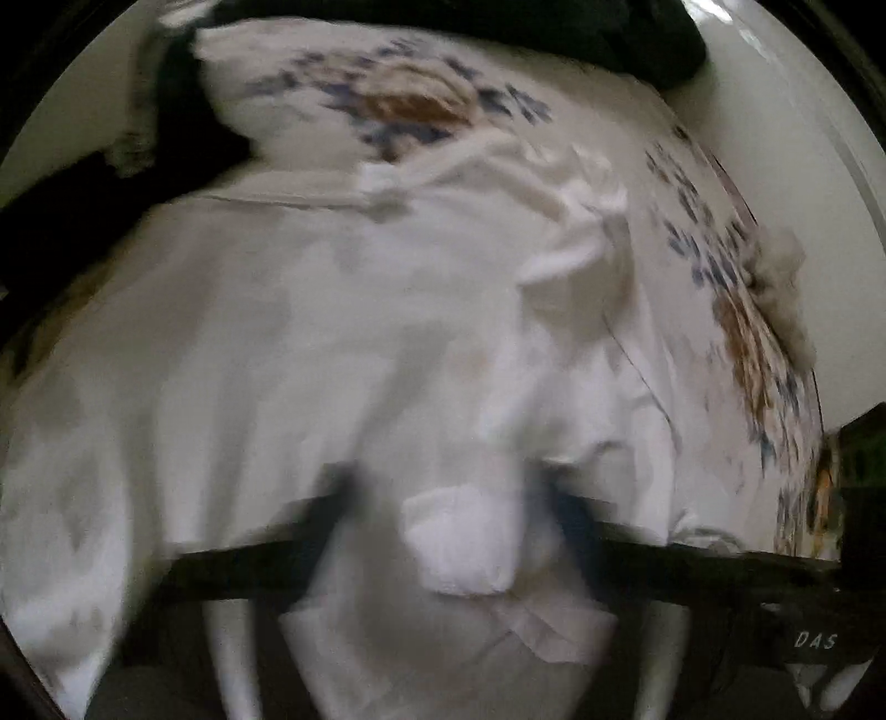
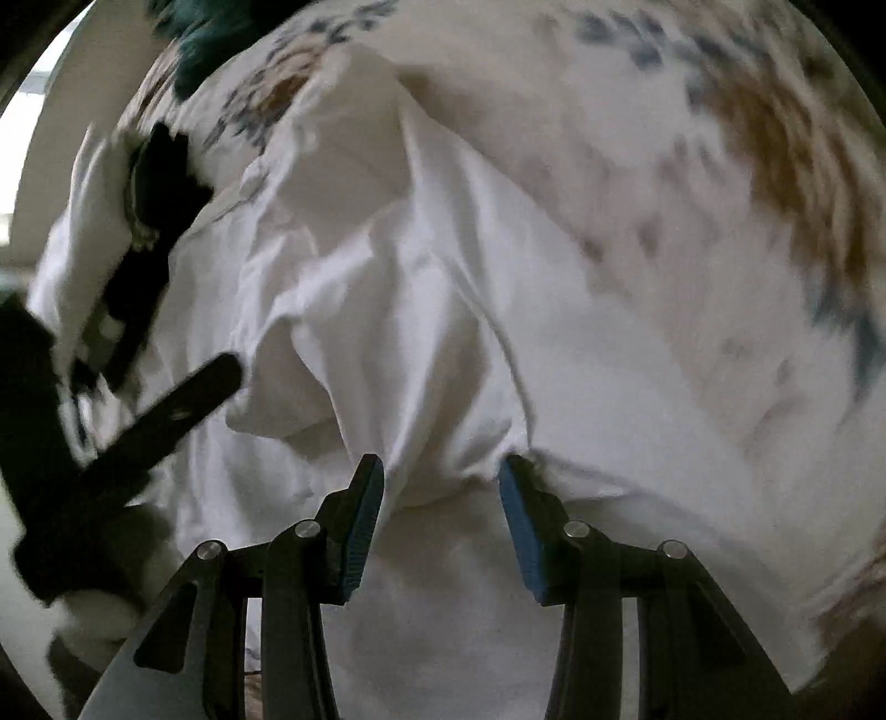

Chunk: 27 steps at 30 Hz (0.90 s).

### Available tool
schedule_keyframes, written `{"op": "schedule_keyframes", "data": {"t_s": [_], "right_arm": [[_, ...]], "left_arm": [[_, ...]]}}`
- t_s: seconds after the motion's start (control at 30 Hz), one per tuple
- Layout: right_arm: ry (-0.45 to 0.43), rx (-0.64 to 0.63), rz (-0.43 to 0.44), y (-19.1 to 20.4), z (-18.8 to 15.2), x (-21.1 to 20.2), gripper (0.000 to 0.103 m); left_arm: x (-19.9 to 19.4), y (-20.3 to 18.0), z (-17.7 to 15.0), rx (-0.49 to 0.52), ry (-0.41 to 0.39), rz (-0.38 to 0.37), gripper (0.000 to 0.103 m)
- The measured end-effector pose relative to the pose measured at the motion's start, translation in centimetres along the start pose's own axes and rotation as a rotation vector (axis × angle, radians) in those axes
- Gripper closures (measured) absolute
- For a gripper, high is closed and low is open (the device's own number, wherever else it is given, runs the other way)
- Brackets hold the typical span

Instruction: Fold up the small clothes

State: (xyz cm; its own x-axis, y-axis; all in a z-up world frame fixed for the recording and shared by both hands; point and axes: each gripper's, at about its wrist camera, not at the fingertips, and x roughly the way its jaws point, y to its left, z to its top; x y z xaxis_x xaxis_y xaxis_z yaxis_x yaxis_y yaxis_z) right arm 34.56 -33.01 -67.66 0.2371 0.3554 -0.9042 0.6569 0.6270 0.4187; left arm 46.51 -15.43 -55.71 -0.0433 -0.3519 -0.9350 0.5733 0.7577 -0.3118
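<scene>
**Tongs over a white garment on a floral cover**

Blur smears the left wrist view. The left tongs (image 1: pixel 454 498) point steeply down at a white garment (image 1: pixel 277 360), and their two dark fingers (image 1: pixel 338 498) show only as smudges on either side of a bunched white wad of that cloth. Whether the pads press on the wad or merely flank it, I cannot tell. The garment spreads rumpled across most of this view and lies on a floral cover (image 1: pixel 398 105) printed in blue and brown. A dark cloth (image 1: pixel 609 39) lies along the cover's far edge, and a pale fluffy clump (image 1: pixel 781 277) sits at its right edge.

In the right wrist view the left tongs come in from the left as a dark slanted bar whose tip lies over the garment. Beyond that bar a black item (image 2: pixel 155 183) lies on the white cloth. Further right, the right tongs (image 2: pixel 443 471) also tilt steeply down. Their blue pads (image 2: pixel 365 526) stand moderately apart, and a raised fold of the garment sits between them. The fingertips touch the cloth at each side of the fold, but the pads do not pinch it. To the right of the garment, the cover's brown and blue print runs out to the frame's edge.
</scene>
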Motion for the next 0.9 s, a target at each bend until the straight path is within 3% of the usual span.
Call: {"op": "schedule_keyframes", "data": {"t_s": [0.03, 0.1, 0.13, 0.17, 0.3, 0.37, 0.43, 0.5, 0.57, 0.6, 0.67, 0.7, 0.77, 0.9], "right_arm": [[0.0, 0.021, 0.029, -0.3, -0.1, 0.5, 0.057], [-0.017, 0.054, 0.061, -0.5, -0.6, 1.4, 0.069], [-0.021, 0.053, 0.048, -0.4, -0.9, 1.7, 0.088], [-0.024, 0.048, 0.042, -0.3, -1.3, 1.9, 0.093], [-0.029, -0.005, -0.009, 0.7, -2.1, 2.2, 0.095], [0.015, -0.035, -0.082, 0.8, -2.3, 2.7, 0.094], [0.04, -0.049, -0.123, 1.4, -2.3, 2.9, 0.094], [0.032, -0.084, -0.153, 2.5, -2.2, 2.2, 0.083], [-0.004, -0.129, -0.157, 3.4, -2.4, 1.1, 0.059], [-0.022, -0.157, -0.165, 4.0, -2.6, 0.5, 0.057], [-0.045, -0.223, -0.196, 5.3, -2.9, -0.3, 0.053], [-0.051, -0.249, -0.214, 5.7, -3.1, -0.5, 0.049], [-0.06, -0.305, -0.241, 6.9, -3.6, -0.4, 0.04], [-0.041, -0.345, -0.268, 8.5, -3.9, 0.8, 0.04]], "left_arm": [[0.5, 0.2, 0.4, -0.01, 0.025, 0.001, 0.101], [0.0, 0.7, 0.8, -0.037, -0.004, 0.013, 0.101], [-0.3, 1.0, 1.3, -0.05, -0.019, 0.032, 0.101], [-0.7, 1.4, 1.4, -0.059, -0.03, 0.06, 0.101], [-1.2, 3.7, 2.2, -0.138, -0.04, 0.123, 0.101], [-1.1, 4.3, 1.8, -0.156, -0.04, 0.161, 0.1], [-1.6, 5.0, 1.2, -0.208, -0.041, 0.14, 0.1], [-2.5, 5.6, 0.0, -0.262, -0.059, 0.136, 0.1], [-4.4, 5.9, -2.2, -0.301, -0.121, 0.172, 0.092], [-5.5, 6.0, -3.8, -0.331, -0.146, 0.217, 0.086], [-7.0, 6.4, -6.8, -0.397, -0.18, 0.242, 0.06], [-7.7, 6.7, -8.2, -0.438, -0.189, 0.256, 0.053], [-9.4, 8.0, -12.2, -0.571, -0.203, 0.249, 0.034], [-11.2, 11.8, -19.4, -0.917, -0.235, 0.187, 0.033]]}}
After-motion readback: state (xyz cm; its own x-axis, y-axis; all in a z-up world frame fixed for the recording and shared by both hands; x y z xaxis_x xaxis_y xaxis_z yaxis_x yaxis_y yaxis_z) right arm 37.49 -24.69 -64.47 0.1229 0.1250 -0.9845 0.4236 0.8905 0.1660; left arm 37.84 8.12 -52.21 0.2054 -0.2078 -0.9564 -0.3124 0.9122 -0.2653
